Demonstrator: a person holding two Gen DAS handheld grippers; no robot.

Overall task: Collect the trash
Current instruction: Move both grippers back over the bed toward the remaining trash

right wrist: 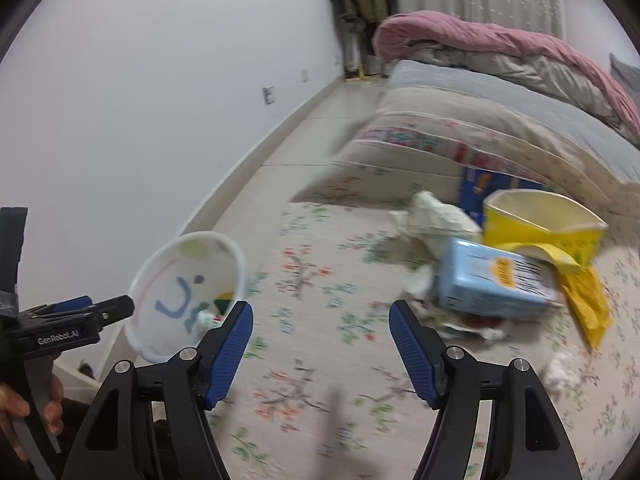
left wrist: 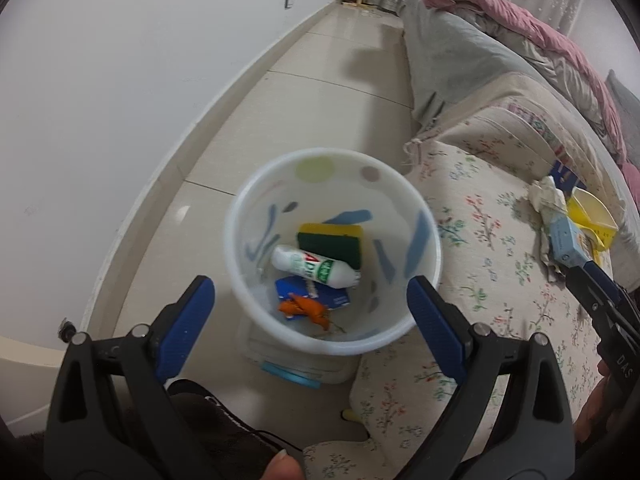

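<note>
A white plastic bin [left wrist: 334, 340] stands on the floor beside the bed; it also shows in the right wrist view [right wrist: 144, 276]. Inside lie a green and yellow sponge [left wrist: 330, 240], a white tube [left wrist: 316, 268], a blue packet [left wrist: 336, 300] and an orange scrap [left wrist: 306, 308]. My left gripper [left wrist: 310, 300] is open and empty above the bin. On the floral bedsheet [right wrist: 312, 280] lie a light blue carton [right wrist: 492, 284], a yellow box [right wrist: 540, 224], crumpled paper [right wrist: 436, 216] and a white wad [right wrist: 564, 372]. My right gripper [right wrist: 320, 344] is open and empty, short of the carton.
A white wall [left wrist: 100, 100] and tiled floor [left wrist: 320, 92] run along the left of the bed. A pink quilt [right wrist: 500, 48] and grey bedding [left wrist: 460, 52] are heaped at the far end. A dark blue box [right wrist: 476, 188] leans behind the trash.
</note>
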